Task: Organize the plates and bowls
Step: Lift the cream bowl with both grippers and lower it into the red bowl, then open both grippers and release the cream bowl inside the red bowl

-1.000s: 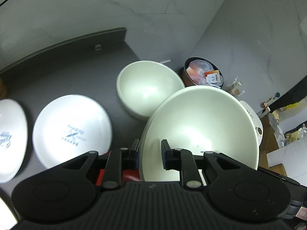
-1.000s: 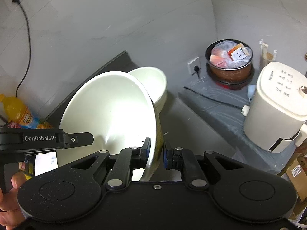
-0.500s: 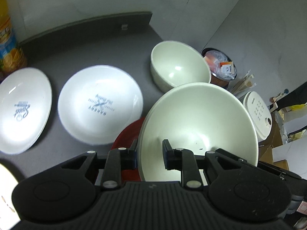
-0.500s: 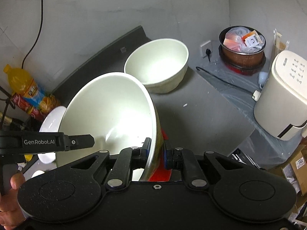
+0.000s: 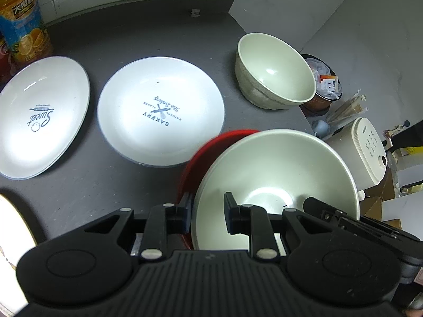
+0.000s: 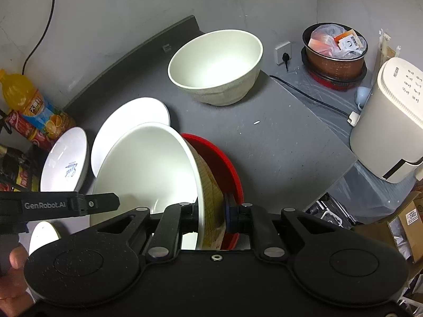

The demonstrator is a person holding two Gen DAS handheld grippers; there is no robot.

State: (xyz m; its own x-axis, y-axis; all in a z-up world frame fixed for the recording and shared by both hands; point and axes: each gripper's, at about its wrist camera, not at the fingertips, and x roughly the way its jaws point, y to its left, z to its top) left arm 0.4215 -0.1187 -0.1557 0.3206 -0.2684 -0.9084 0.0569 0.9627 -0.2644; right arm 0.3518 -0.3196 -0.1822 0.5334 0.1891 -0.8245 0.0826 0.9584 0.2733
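Now carrying wide cream bowl (image 5: 275, 174) over red plate (image 6: 219, 158), left gripper (image 5: 206, 212) and right gripper (image 6: 211, 215) both clamped on its rim. Next, probably: nest into deep bowl (image 6: 215, 66) or set down level.

Brightness: dim room, grey walls and a dark countertop (image 5: 127, 185).
Light source: from above; hard white spots sit inside the near bowl (image 5: 275, 182) and the far bowl (image 6: 216, 66).
Glare: the two printed plates (image 5: 161, 111) (image 5: 39, 116) are partly blown out; a third white patch burns at the left edge.
Shadows: soft, short, under the dishes.
Distortion: strong fisheye; the countertop's back edge bows, corners go black.
Sharpness: centre crisp; the red plate's (image 5: 211, 145) rim is slightly smeared.
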